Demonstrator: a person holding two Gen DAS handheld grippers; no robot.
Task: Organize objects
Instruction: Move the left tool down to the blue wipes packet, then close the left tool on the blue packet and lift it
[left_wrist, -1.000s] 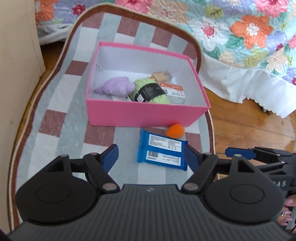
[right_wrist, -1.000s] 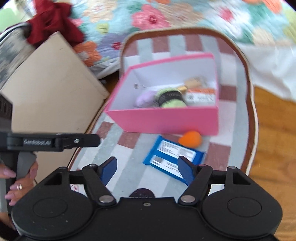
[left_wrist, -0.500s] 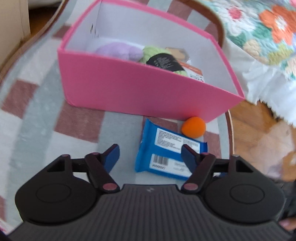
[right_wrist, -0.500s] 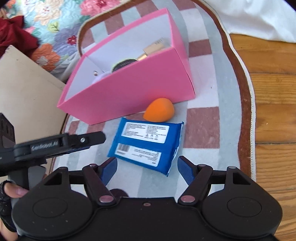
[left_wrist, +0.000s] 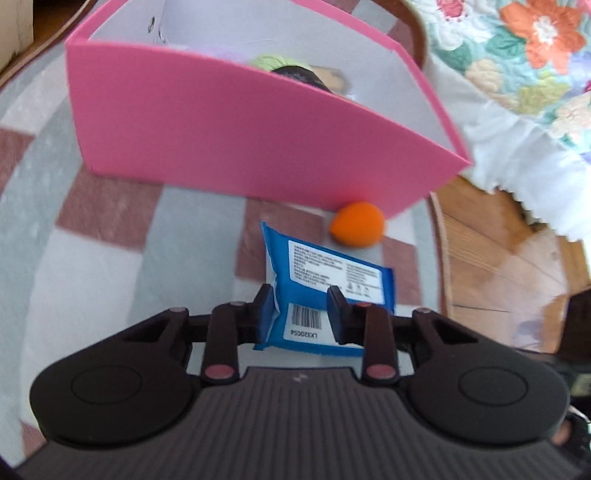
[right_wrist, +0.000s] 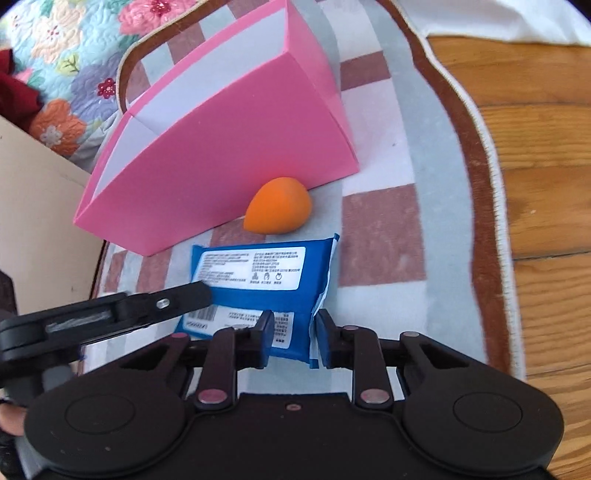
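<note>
Both hand-held grippers pinch the blue packet (left_wrist: 325, 280) low in the frame: left hand-held gripper (left_wrist: 302, 308) at its barcode end, right hand-held gripper (right_wrist: 293, 334) at a corner. Grasping step, I judge; next, lift it over the pink box's (left_wrist: 229, 122) wall (orange sponge (left_wrist: 356, 223) waits beside it).

hidden: pink box (left_wrist: 236, 125) wall hides contents | label print: blurred

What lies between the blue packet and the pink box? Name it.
An orange sponge lies between the blue packet and the pink box, against the box's wall; clearest in the right wrist view.
</note>
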